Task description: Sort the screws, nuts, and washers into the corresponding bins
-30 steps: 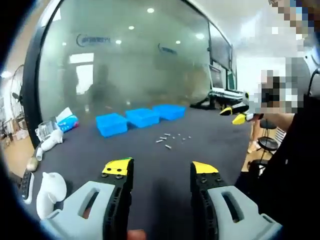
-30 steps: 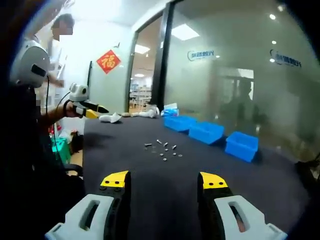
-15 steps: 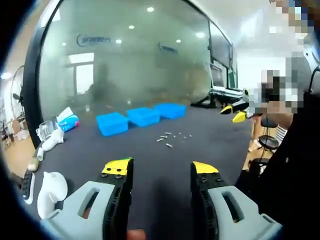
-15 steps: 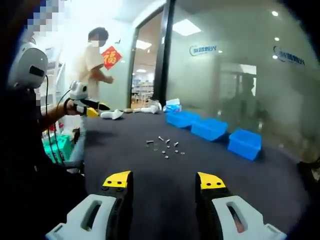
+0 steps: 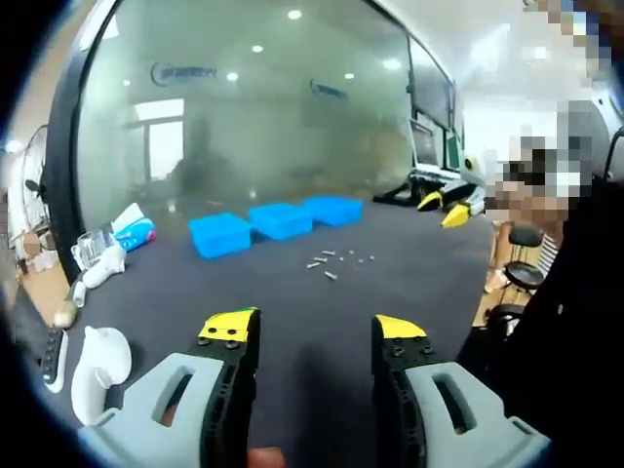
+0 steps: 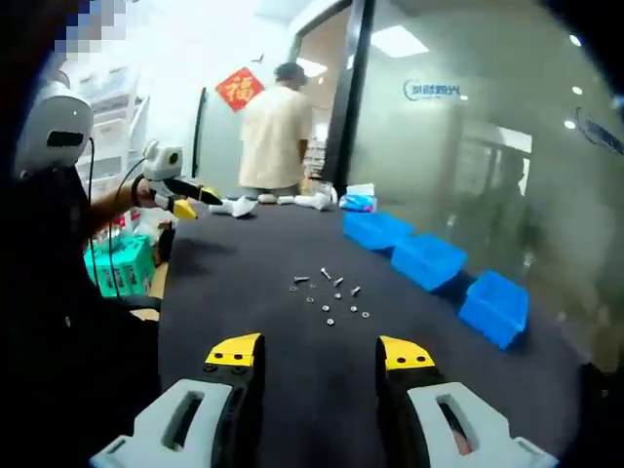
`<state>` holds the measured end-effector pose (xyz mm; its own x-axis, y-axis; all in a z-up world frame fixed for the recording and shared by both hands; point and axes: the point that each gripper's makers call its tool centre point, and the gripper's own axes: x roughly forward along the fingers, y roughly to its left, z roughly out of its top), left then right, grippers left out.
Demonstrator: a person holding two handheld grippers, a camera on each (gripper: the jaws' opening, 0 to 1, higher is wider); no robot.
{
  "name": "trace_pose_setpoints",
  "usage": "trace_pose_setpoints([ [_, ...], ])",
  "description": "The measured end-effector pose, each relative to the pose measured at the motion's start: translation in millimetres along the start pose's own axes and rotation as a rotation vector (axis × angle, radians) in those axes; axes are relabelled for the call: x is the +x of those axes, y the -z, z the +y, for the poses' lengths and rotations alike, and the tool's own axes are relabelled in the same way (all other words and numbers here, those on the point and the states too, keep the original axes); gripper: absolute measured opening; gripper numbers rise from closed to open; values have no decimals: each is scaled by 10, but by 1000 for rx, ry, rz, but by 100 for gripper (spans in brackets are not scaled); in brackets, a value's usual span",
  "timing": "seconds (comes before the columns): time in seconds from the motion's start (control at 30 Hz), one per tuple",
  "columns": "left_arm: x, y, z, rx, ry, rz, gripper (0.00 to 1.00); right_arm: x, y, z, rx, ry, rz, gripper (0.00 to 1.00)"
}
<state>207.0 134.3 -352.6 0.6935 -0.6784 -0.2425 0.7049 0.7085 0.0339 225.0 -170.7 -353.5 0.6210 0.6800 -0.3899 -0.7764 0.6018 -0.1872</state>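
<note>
- Left gripper: lower centre of the left gripper view, level above the dark table, jaws wide apart, nothing between them.
- Right gripper: lower centre of the right gripper view, same pose, jaws wide, holding nothing.
- Right gripper also seen at upper right of the left gripper view, held off the table edge; its jaw gap cannot be told from there.
- Left gripper also seen at left of the right gripper view, in the person's hand, raised over the table's near edge.
- Hardware: loose scatter at mid-table, well ahead of both grippers.
- Three blue bins: in a row beyond the scatter, near the glass wall.
- A person stands at the table's far end, top centre of the right gripper view.
</note>
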Motion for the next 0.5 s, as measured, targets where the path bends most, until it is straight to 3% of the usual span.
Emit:
trace_pose_setpoints([
  [0.17,-11,21,11,-5,-5,0,44,190,-114,26,-67,-63,11,42],
  [0.5,-6,67,-3,-21,1,0,44,647,-364,-37,-82,-140,50,35],
])
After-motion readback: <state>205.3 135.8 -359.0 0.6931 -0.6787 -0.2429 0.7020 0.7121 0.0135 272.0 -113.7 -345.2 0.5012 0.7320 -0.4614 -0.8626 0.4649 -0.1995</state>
